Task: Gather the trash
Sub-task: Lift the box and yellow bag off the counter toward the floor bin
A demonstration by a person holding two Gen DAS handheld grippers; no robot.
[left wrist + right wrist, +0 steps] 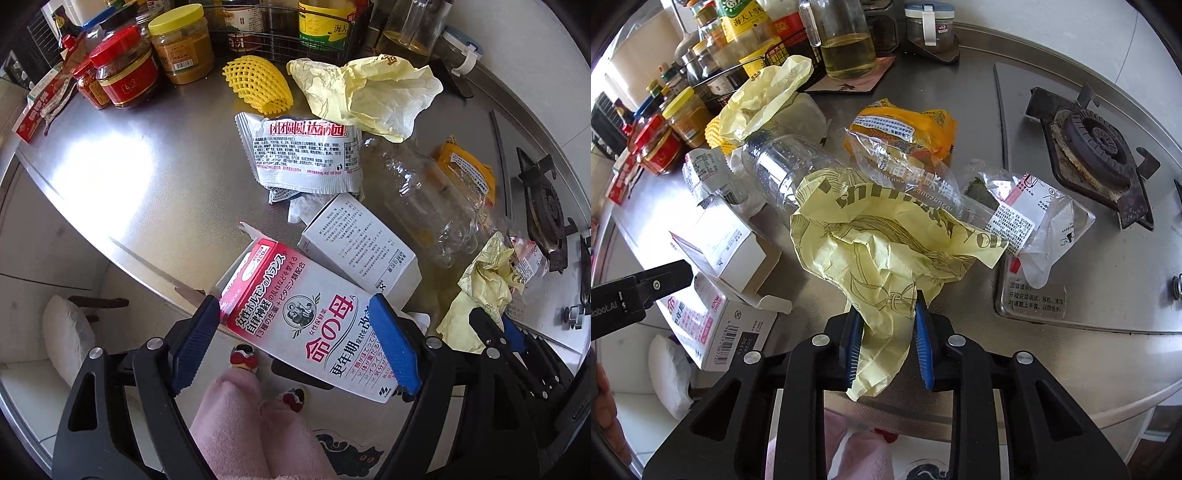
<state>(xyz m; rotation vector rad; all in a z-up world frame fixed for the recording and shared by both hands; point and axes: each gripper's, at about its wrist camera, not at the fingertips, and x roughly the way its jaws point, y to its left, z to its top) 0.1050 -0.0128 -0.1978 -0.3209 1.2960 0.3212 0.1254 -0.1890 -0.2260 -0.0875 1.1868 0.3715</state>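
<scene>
A red-and-white medicine box [295,332] lies askew over the steel counter's front edge [155,266]. It sits between the blue pads of my left gripper [295,301]. The jaws stand wide, with a gap showing at the left pad [199,347], so this gripper is open. My right gripper [888,310] is shut on the lower end of a crumpled yellow paper wrapper [886,251]. That wrapper drapes over a clear plastic bottle [775,173]. In the left wrist view the right gripper [495,332] shows at the right with the yellow wrapper [480,288].
More trash lies on the counter: a white box [362,243], a white snack packet [303,151], a yellow foam net [258,85], a larger yellow paper [369,96], an orange packet [901,125] and a clear wrapper [1034,221]. Jars [125,70] stand at the back left, a gas burner [1097,147] to the right.
</scene>
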